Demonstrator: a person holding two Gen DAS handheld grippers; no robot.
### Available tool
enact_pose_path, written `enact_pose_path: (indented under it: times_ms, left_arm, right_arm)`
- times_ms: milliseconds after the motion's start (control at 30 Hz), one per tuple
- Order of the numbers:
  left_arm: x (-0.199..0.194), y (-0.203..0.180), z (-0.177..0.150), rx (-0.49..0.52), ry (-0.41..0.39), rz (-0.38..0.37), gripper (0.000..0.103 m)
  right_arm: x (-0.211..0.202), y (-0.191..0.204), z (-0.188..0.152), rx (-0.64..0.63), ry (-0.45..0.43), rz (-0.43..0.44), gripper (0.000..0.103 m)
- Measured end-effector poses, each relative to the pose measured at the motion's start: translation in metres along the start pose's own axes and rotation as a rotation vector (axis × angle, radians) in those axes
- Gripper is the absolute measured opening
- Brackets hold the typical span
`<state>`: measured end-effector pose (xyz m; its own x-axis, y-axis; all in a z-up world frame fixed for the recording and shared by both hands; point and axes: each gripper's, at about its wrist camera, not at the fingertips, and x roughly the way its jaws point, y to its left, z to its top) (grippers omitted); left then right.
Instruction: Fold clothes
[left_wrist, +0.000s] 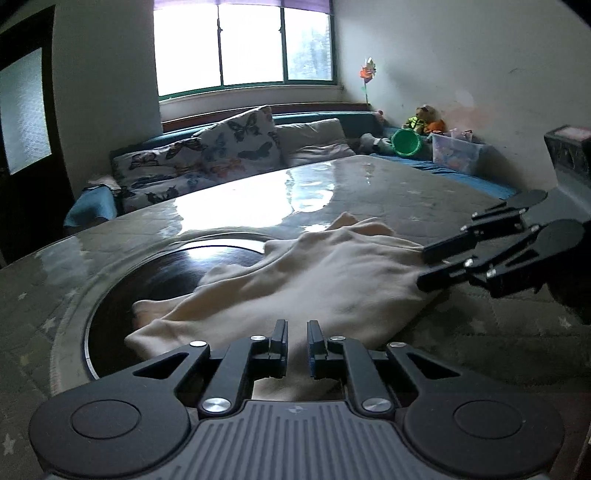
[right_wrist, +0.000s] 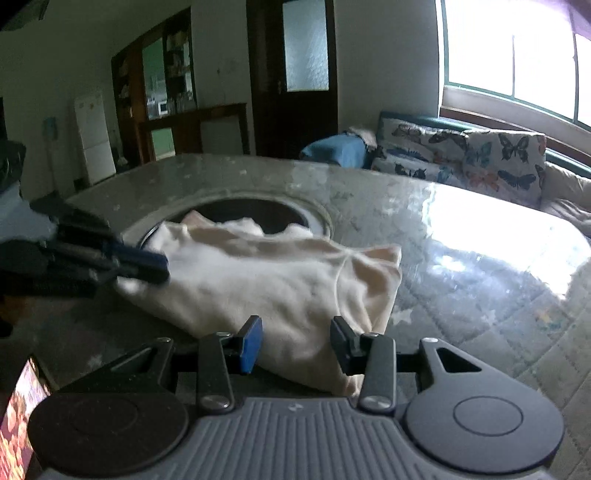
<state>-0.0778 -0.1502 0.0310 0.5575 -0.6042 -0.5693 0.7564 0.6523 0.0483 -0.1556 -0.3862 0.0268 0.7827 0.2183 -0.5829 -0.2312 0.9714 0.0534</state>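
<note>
Jaws of the left gripper (left_wrist: 297, 341) stand almost together, with only a narrow slot between them, and the cream garment (left_wrist: 314, 284) runs up into that slot. From the left wrist view I judge that they are clamped on a thin edge of the cloth. The jaws of the right gripper (right_wrist: 295, 341) stand clearly apart, and a thick fold of the garment (right_wrist: 280, 291) lies between them; I cannot tell if the pads press on it or only stand beside it.

What could go wrong from here: the left gripper seems to hold only a small piece of the edge, so a quick pull could make the cloth slip out. If the right gripper is not really gripping, only one side will lift and the fold will become crooked. The far part of the garment hangs over the dark round recess (left_wrist: 155, 280) in the table (left_wrist: 388, 184), and it could sink there or drag on the rim when pulled.

The garment is a soft, pale cream piece, thick like knit or fleece, bunched in many wrinkles and already doubled in some places. It lies on the glossy table, partly over the recess, between the two grippers. One seam line shows near the right side in the right wrist view.
</note>
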Motion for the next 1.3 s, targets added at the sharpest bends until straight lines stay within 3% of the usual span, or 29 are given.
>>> enact_pose_path:
  times_ms: [233, 367, 533, 700, 767, 833, 1100, 1200, 1300]
  left_arm:
    - [0.015, -0.01, -0.003, 0.011, 0.02, -0.022, 0.014]
    - [0.007, -0.003, -0.003, -0.024, 0.007, -0.01, 0.016]
    - [-0.008, 0.019, -0.005, -0.111, -0.009, 0.098, 0.021]
    - [-0.008, 0.051, -0.014, -0.244, 0.033, 0.235, 0.027]
    - [-0.005, 0.059, -0.017, -0.27, 0.042, 0.266, 0.049]
    - [-0.003, 0.064, -0.019, -0.286, 0.049, 0.288, 0.051]
    - [0.008, 0.079, -0.02, -0.356, 0.073, 0.242, 0.051]
    - [0.012, 0.083, -0.022, -0.393, 0.079, 0.211, 0.05]
    - [0.012, 0.085, -0.022, -0.418, 0.071, 0.18, 0.039]
  right_arm:
    - [0.021, -0.007, 0.002, 0.016, 0.02, -0.013, 0.042]
    - [0.013, -0.015, 0.008, 0.065, -0.007, 0.001, 0.055]
    - [0.018, -0.041, 0.012, 0.167, -0.009, -0.034, 0.055]
    - [0.032, -0.067, 0.01, 0.257, 0.007, -0.043, 0.055]
    - [0.038, -0.074, 0.008, 0.285, 0.01, -0.039, 0.055]
    - [0.041, -0.079, 0.006, 0.312, 0.011, -0.019, 0.055]
    - [0.05, -0.082, 0.007, 0.315, 0.008, -0.005, 0.055]
    - [0.054, -0.081, 0.01, 0.319, 0.01, 0.011, 0.051]
    - [0.057, -0.081, 0.011, 0.329, 0.012, 0.028, 0.038]
